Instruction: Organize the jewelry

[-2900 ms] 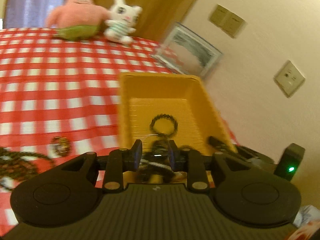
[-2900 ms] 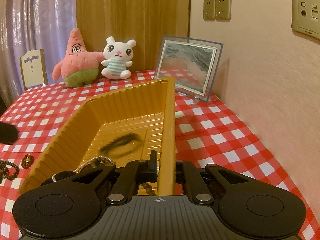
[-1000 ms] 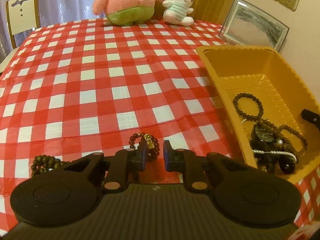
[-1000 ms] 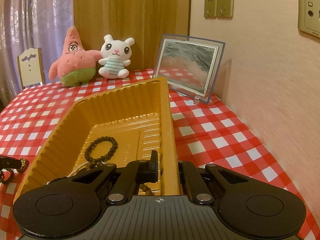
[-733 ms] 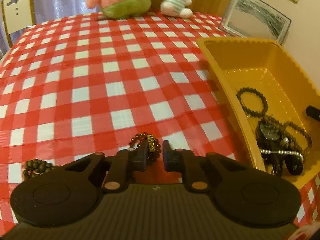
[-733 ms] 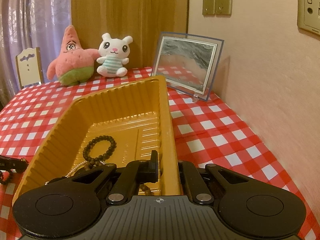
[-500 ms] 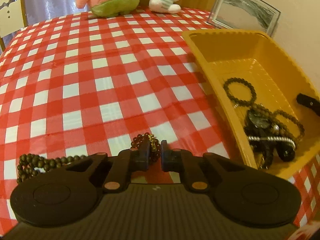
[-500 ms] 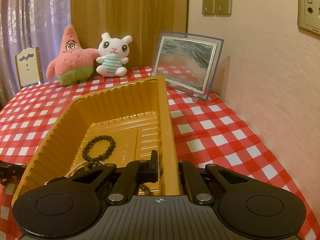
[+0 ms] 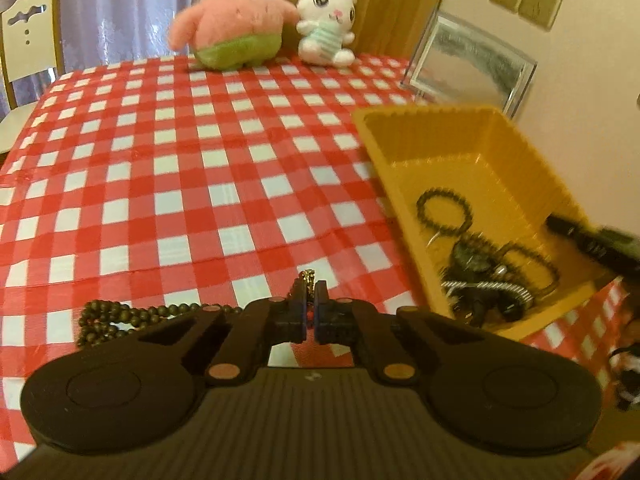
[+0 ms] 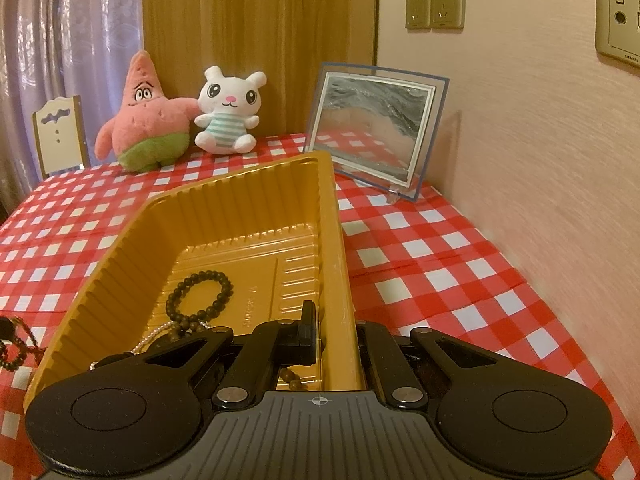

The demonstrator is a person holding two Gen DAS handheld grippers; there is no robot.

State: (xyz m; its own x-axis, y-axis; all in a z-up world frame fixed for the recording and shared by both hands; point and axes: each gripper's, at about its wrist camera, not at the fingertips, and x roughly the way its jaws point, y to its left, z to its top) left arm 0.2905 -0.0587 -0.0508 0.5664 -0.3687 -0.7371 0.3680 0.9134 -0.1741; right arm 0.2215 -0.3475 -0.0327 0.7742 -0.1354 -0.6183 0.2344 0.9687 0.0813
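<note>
Checked cloth (image 9: pixel 200 184); tray (image 10: pixel 328 240) long axis runs away from right tongs (image 10: pixel 332 334).

Left gripper (image 9: pixel 307 296) fingers pinched together; right gripper (image 10: pixel 332 320) apparently clamped too

A red-and-white checked cloth (image 10: pixel 440 264) covers the surface. At its far edge a pink star-shaped plush toy (image 10: pixel 146 120) sits beside a white rabbit plush in a striped top (image 10: pixel 228 114). A framed sand picture (image 10: pixel 378 128) stands upright near the wall. Two double sockets (image 10: pixel 435 2) and a further wall plate (image 10: pixel 618 16) are mounted on the wall. A pale chair back (image 10: pixel 60 136) stands before the lilac curtain (image 10: pixel 68 28).
</note>
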